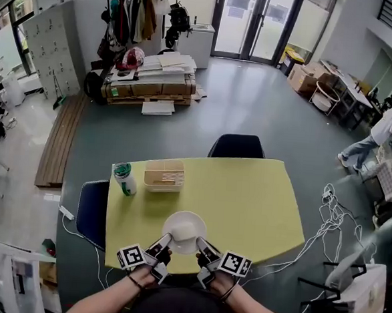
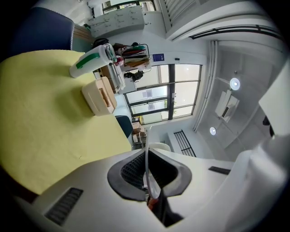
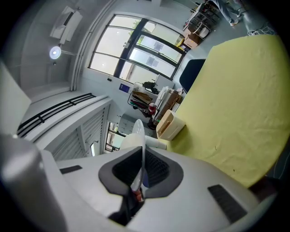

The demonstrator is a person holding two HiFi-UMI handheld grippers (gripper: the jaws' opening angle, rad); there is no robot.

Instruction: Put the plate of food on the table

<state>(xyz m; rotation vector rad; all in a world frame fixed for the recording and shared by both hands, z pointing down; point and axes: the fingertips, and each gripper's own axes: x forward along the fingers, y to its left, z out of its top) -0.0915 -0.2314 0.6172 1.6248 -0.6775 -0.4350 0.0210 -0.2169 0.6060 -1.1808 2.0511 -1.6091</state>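
A white plate [image 1: 184, 232] with a pale heap of food [image 1: 186, 230] is over the near part of the yellow table [image 1: 246, 203]; I cannot tell whether it touches the tabletop. My left gripper [image 1: 164, 242] is shut on the plate's left rim and my right gripper [image 1: 203, 246] is shut on its right rim. In the left gripper view the thin white plate rim [image 2: 146, 163] runs edge-on through the left gripper [image 2: 149, 174]. The right gripper view shows the plate rim [image 3: 137, 136] pinched the same way in the right gripper [image 3: 141, 170].
A green-lidded bottle [image 1: 123, 178] and a beige slotted box [image 1: 164, 175] stand on the table's far left part. One dark chair [image 1: 237, 146] is at the far side, another [image 1: 92, 212] at the left end. White cables [image 1: 329, 215] trail on the floor at right.
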